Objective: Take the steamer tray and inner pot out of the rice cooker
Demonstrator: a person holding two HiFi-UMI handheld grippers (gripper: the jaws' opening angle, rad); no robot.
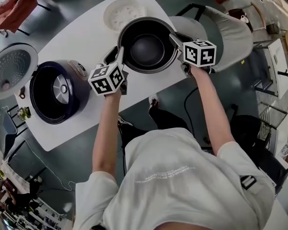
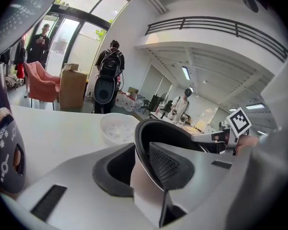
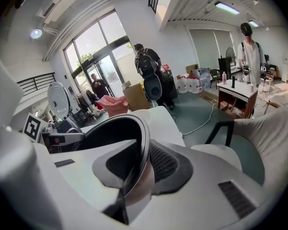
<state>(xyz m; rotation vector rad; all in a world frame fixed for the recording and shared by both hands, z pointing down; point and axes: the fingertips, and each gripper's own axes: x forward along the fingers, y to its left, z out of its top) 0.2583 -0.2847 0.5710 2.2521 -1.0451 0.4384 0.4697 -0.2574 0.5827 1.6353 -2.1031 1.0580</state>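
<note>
- A long white table [image 1: 81,37] stands in a big, busy hall, with a chair [image 1: 230,28] off its right end.
- The head view shows the whole layout. The open rice cooker [image 1: 57,92] sits at the table's left end, its lid [image 1: 9,68] swung out past the edge. The white steamer tray [image 1: 124,12] lies at the far right corner.
- The dark pot [image 1: 148,47] is out of the cooker, at the table's near edge toward the right end, near the tray.
- The left gripper [image 1: 119,55] holds the pot's left rim and the right gripper [image 1: 175,40] its right rim.
- Only the gripper views show the grip. Each pair of jaws is nearly closed on the thin wall, one pad inside the pot and one outside.
- Those views alone show tall windows [image 3: 93,47] and people [image 2: 110,63] standing beyond the table.
</note>
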